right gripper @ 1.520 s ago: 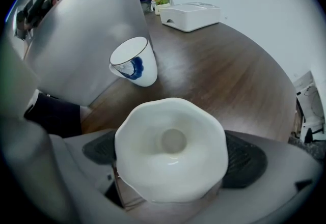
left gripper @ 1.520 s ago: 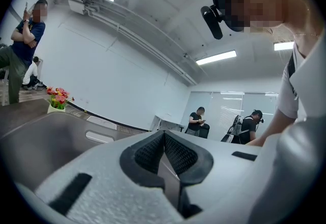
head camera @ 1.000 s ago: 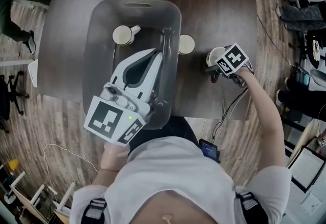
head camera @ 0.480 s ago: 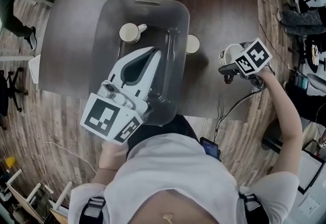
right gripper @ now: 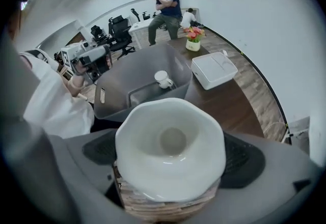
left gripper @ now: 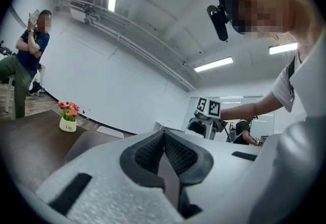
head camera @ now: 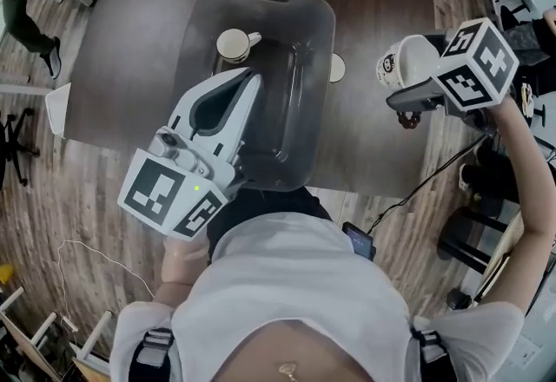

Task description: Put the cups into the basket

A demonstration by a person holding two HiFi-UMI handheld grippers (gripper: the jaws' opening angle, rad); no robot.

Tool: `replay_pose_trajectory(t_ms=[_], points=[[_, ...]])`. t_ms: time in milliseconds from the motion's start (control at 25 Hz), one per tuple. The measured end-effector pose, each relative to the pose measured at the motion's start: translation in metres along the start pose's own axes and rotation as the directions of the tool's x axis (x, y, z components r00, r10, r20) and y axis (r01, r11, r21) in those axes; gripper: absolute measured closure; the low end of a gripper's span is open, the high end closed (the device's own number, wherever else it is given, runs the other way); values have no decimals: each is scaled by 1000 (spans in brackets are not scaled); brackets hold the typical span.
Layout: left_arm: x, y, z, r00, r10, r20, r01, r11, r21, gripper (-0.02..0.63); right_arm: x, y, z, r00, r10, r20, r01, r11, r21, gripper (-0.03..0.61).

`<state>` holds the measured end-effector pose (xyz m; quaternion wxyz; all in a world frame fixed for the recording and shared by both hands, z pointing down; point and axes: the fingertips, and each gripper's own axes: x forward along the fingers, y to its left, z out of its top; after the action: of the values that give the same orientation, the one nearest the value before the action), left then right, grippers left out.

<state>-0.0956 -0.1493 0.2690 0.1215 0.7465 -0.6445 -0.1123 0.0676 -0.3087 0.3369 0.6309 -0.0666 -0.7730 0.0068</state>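
Lifted higher than a second ago, the right gripper [head camera: 404, 81] carries a white cup [head camera: 415, 57] above the table [head camera: 373, 146], right of the basket [head camera: 193, 33]. A second cup [head camera: 233, 44] sits inside the basket, and a third cup [head camera: 336, 68] stands just beside it. The left gripper [head camera: 250, 76] hovers over the basket. Left gripper view: jaws pressed together, empty. Right gripper view: jaws clamp the white cup.

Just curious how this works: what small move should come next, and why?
Probably swing the right gripper left, over the basket: it holds a white cup in the air, off to the basket's right side, not yet above it.
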Motion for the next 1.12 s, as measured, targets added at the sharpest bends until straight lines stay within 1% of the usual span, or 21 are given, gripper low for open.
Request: replay_pose_trajectory(t_ms=[80, 240, 320, 440, 520, 720, 840, 1000, 1120], points=[[-12, 4, 5, 1000, 17, 13, -17, 1000, 13, 604, -16, 14, 27, 1000, 5, 16, -4, 998, -66, 15], [-42, 15, 12, 995, 91, 39, -92, 995, 36, 604, -25, 42, 76, 999, 22, 28, -16, 979, -206, 15], [-59, 23, 15, 990, 134, 53, -136, 990, 38, 604, -18, 58, 101, 999, 36, 19, -30, 960, -279, 15], [-86, 39, 17, 978, 197, 72, -200, 979, 35, 604, 5, 85, 142, 998, 69, 5, -61, 920, -387, 16], [-99, 47, 19, 970, 231, 80, -235, 971, 37, 604, 19, 99, 162, 996, 88, -4, -81, 894, -440, 15], [-127, 64, 21, 947, 309, 87, -313, 949, 36, 604, 51, 126, 187, 990, 128, -53, -137, 836, -532, 15], [-144, 77, 18, 936, 342, 79, -345, 938, 26, 604, 76, 143, 202, 986, 147, -81, -167, 805, -569, 15], [-158, 91, 12, 930, 361, 66, -362, 932, 11, 604, 116, 157, 212, 984, 157, -87, -178, 787, -591, 15], [-162, 102, 8, 932, 357, 56, -358, 933, 13, 604, 153, 162, 210, 981, 166, -100, -193, 789, -584, 16]])
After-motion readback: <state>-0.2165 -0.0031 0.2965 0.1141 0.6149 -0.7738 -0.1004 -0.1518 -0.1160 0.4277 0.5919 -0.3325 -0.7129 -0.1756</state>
